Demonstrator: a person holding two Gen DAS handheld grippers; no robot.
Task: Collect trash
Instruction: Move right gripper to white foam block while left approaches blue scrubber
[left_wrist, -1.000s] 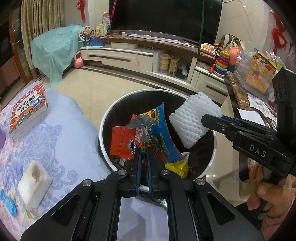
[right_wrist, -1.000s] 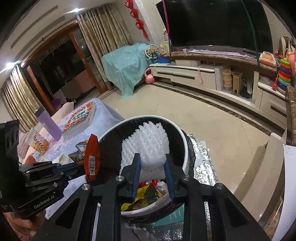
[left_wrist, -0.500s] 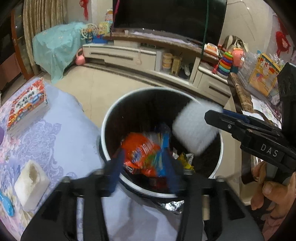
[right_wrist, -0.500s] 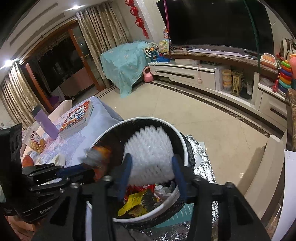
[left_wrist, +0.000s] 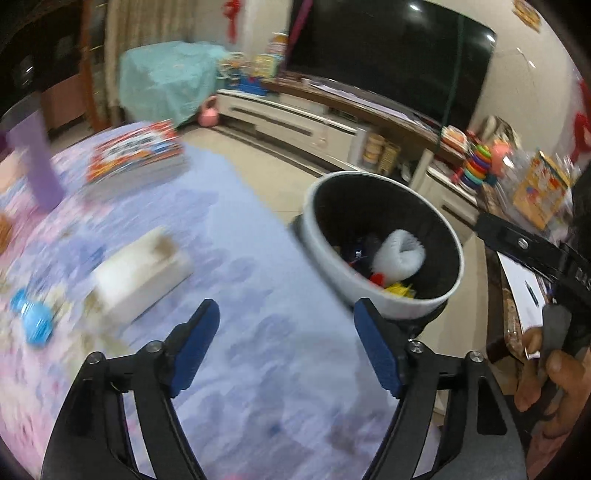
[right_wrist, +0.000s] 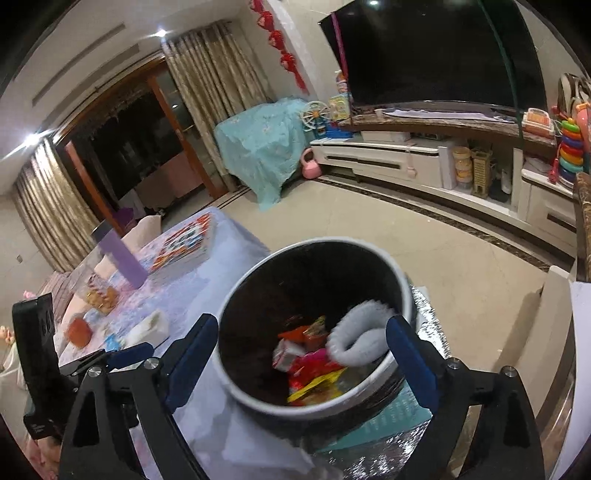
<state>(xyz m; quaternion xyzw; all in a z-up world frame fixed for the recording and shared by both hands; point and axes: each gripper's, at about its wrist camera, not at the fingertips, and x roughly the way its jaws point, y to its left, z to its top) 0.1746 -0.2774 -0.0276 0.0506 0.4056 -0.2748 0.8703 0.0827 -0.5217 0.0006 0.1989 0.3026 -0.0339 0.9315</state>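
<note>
The trash bin (right_wrist: 400, 284), a round tub with a white rim and dark inside, stood just ahead of the right tongs (right_wrist: 303, 349), whose blue-padded fingers (right_wrist: 410, 360) were spread wide to either side of its near rim and held nothing. Inside lay a curled white foam net (right_wrist: 356, 338) against the wall nearest the right finger, with red and yellow snack wrappers (right_wrist: 312, 365) heaped beside it toward the middle. The prints on the wrappers were too smeared to read. Under the bin a silvery sheet (right_wrist: 424, 314) showed on the right, mostly covered by the tub.

From the left wrist camera, the bin (left_wrist: 321, 218) sat ahead and to the right of the left tongs (left_wrist: 286, 341), which were likewise wide open and empty over the lilac tabletop (left_wrist: 258, 295). The foam net (left_wrist: 400, 256) and a scrap of yellow wrapper (left_wrist: 399, 290) peeped over the near rim; the rest of the contents was hidden by the wall.

Ahead and left of the left tongs lay a white block (left_wrist: 144, 273), a blue object (left_wrist: 35, 319) too blurred to name, a stack of books (left_wrist: 136, 155) and a purple bottle (left_wrist: 35, 162), its top cut off. The right tongs (left_wrist: 532, 247) reached in from the right edge, only partly in frame.
</note>
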